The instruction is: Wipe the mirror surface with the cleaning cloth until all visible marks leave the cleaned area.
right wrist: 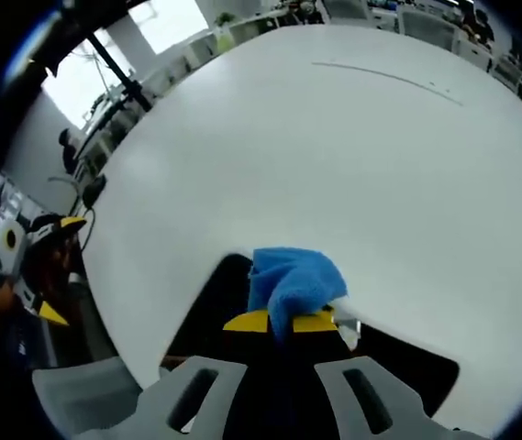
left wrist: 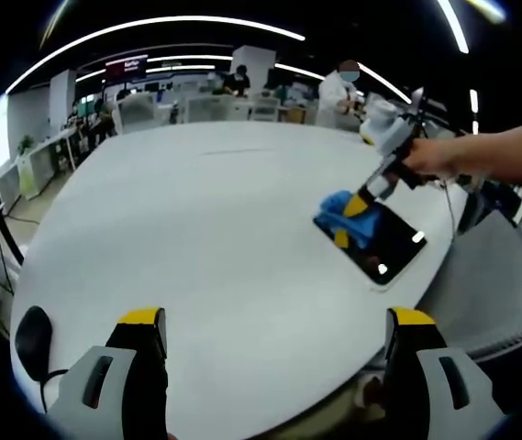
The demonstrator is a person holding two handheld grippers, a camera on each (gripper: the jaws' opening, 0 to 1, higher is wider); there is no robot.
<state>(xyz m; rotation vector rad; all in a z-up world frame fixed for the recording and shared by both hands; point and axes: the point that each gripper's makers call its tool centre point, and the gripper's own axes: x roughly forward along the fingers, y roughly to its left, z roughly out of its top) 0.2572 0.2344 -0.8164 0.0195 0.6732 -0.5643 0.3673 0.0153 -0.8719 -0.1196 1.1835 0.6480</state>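
- Near the desk's right edge lay the dark mirror, the blue cleaning cloth bunched on its far end.
- The right gripper pinched the cloth between its fingers.
- The left gripper hovered well apart, fingers spread.

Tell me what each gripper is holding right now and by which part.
The right gripper pinches the blue cloth by its bunched near end, over the mirror. The left gripper holds nothing.

On the round white table lay one dark rectangular mirror and one crumpled blue cleaning cloth at right; two yellow-tipped grippers worked, two people stood far behind.
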